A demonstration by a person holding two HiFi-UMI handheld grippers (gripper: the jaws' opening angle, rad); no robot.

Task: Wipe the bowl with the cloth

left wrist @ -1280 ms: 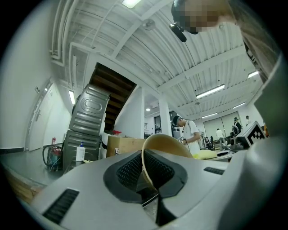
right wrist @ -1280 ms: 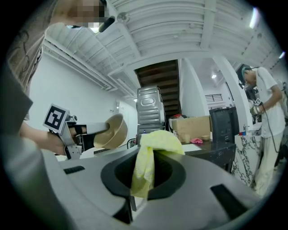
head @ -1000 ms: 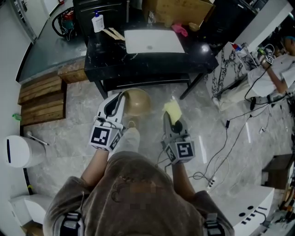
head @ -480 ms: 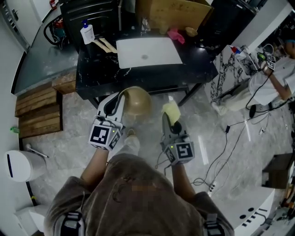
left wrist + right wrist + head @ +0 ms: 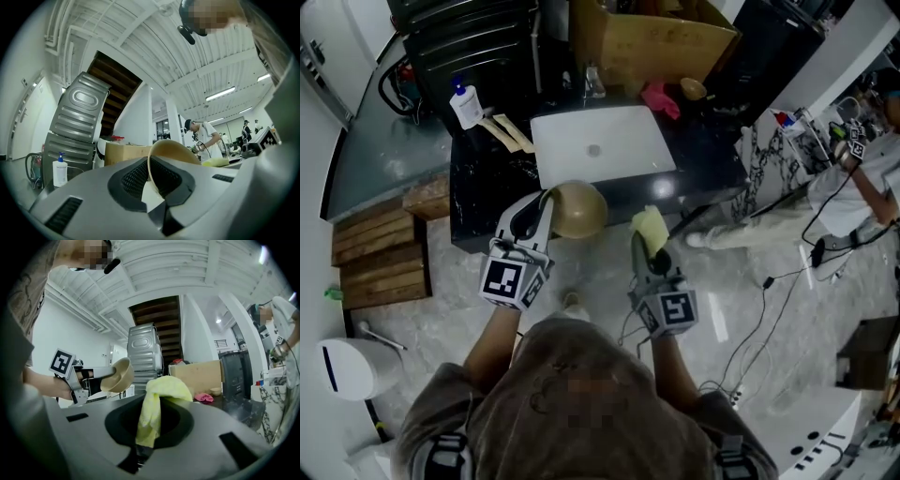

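In the head view my left gripper [image 5: 546, 204] is shut on the rim of a tan bowl [image 5: 577, 209], held in the air over the black table's near edge. The bowl's rim [image 5: 161, 154] stands pinched between the jaws in the left gripper view. My right gripper [image 5: 645, 236] is shut on a yellow cloth [image 5: 650, 227], a short way right of the bowl and not touching it. In the right gripper view the cloth [image 5: 157, 404] bunches out of the jaws, and the bowl [image 5: 119, 375] shows to the left.
A black table [image 5: 497, 178] carries a white board [image 5: 598, 145], a pump bottle [image 5: 466, 104], wooden sticks [image 5: 507, 131], a pink cloth [image 5: 662, 99] and a small bowl [image 5: 693, 89]. A cardboard box [image 5: 652, 42] stands behind. Cables [image 5: 769, 309] lie on the floor at right, where another person [image 5: 862, 159] works.
Both grippers keep their hold while I have stepped closer to the table; the bowl and cloth now hang over its near edge instead of the floor.
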